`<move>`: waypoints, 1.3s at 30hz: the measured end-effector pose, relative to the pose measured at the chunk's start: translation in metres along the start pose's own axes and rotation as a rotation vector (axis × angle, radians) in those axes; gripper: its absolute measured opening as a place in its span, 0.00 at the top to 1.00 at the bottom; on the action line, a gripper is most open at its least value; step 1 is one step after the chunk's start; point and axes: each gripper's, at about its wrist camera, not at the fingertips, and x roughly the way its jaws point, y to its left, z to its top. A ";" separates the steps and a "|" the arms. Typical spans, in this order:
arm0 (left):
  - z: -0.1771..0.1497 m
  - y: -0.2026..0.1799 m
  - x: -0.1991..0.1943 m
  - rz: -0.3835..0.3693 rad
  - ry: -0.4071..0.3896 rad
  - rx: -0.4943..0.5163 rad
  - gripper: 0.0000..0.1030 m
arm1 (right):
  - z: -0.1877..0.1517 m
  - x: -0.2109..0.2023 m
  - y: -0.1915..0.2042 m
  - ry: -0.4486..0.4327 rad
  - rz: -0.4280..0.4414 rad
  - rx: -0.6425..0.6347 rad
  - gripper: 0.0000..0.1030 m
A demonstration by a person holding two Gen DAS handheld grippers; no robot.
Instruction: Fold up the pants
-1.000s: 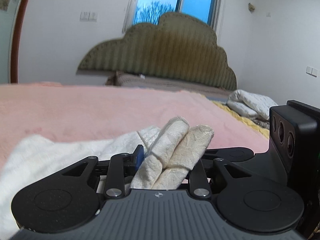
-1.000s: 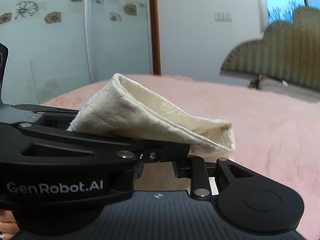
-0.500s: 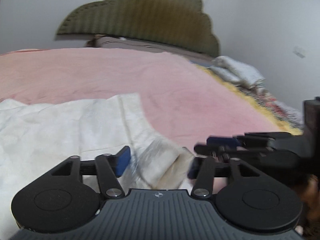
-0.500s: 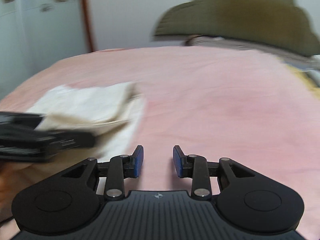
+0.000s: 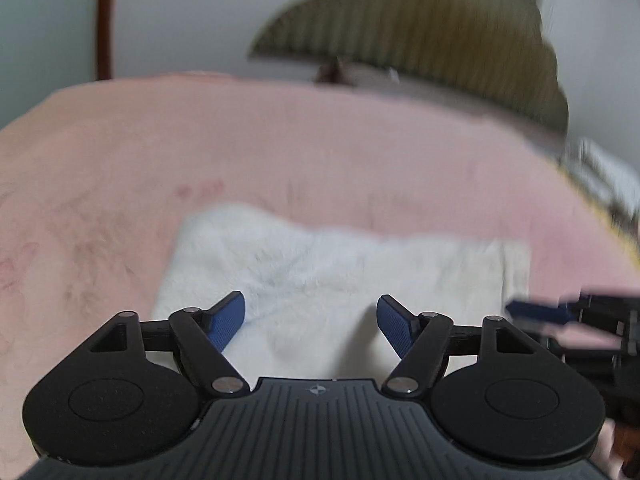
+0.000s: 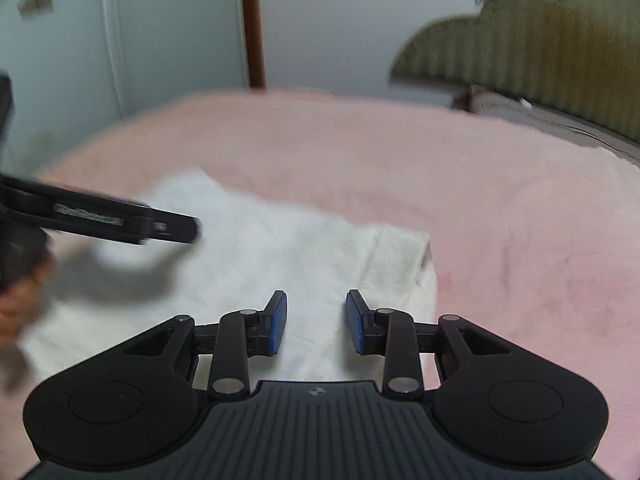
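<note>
The white pants [image 5: 340, 272] lie folded in a flat rectangle on the pink bedspread [image 5: 280, 148]. My left gripper [image 5: 312, 322] is open and empty just above the near edge of the pants. My right gripper [image 6: 316, 322] is open and empty over the right part of the pants [image 6: 280, 248]. The right gripper shows at the right edge of the left wrist view [image 5: 560, 314]. The left gripper shows at the left of the right wrist view [image 6: 120, 224], casting a shadow on the cloth.
A padded olive headboard [image 5: 440, 32] stands at the far end of the bed. A folded blanket [image 5: 608, 176] lies at the right edge. A wardrobe with patterned doors [image 6: 80, 40] and a brown door frame [image 6: 252, 20] stand beyond the bed.
Both grippers have let go of the folded pants end and opened. The pants now lie flat on the bed. Both grippers have pulled back and up from the cloth.
</note>
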 end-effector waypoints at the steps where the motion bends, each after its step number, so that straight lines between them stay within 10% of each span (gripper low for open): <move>1: -0.001 -0.004 0.002 0.019 0.004 0.039 0.28 | -0.001 0.001 -0.001 0.005 -0.020 0.006 0.70; 24: -0.065 -0.024 -0.051 -0.130 -0.086 0.263 0.30 | -0.043 -0.051 0.013 -0.021 0.091 0.033 0.64; 31: -0.039 0.052 -0.073 -0.103 -0.190 0.055 0.16 | -0.047 -0.046 -0.063 -0.025 0.106 0.338 0.60; 39: -0.034 0.142 -0.030 -0.382 0.090 -0.279 0.16 | -0.066 -0.009 -0.109 0.027 0.444 0.599 0.54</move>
